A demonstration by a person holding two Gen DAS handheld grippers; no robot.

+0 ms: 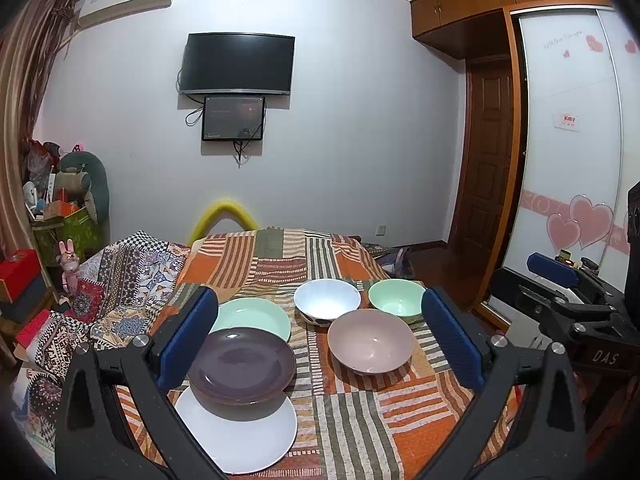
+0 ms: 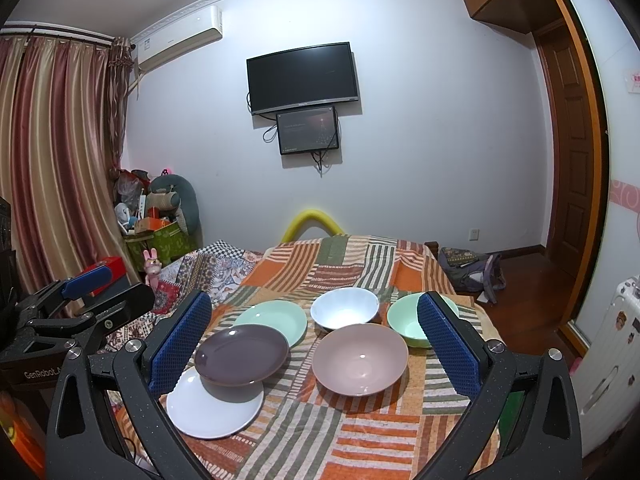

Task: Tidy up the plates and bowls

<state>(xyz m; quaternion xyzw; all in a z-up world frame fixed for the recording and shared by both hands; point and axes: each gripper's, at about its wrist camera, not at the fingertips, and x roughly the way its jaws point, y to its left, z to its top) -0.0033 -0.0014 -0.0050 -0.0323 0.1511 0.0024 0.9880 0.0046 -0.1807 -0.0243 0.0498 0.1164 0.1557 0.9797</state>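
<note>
I hold both grippers, left (image 1: pixel 320 336) and right (image 2: pixel 316 340), wide and empty; the purple plate (image 1: pixel 242 364) on the white plate (image 1: pixel 240 436) sits nearest my left one.

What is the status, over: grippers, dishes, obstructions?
Left gripper and right gripper open, empty. Purple plate sits atop white plate; green plate and three bowls loose. Nothing in the way.

A pale far wall (image 2: pixel 420 140) carries a dark television (image 2: pixel 302 78) above a smaller screen (image 2: pixel 307 130). Striped curtains (image 2: pixel 52 160) hang left; a wooden door (image 2: pixel 570 152) stands right, beside a wood floor (image 2: pixel 532 288).
</note>
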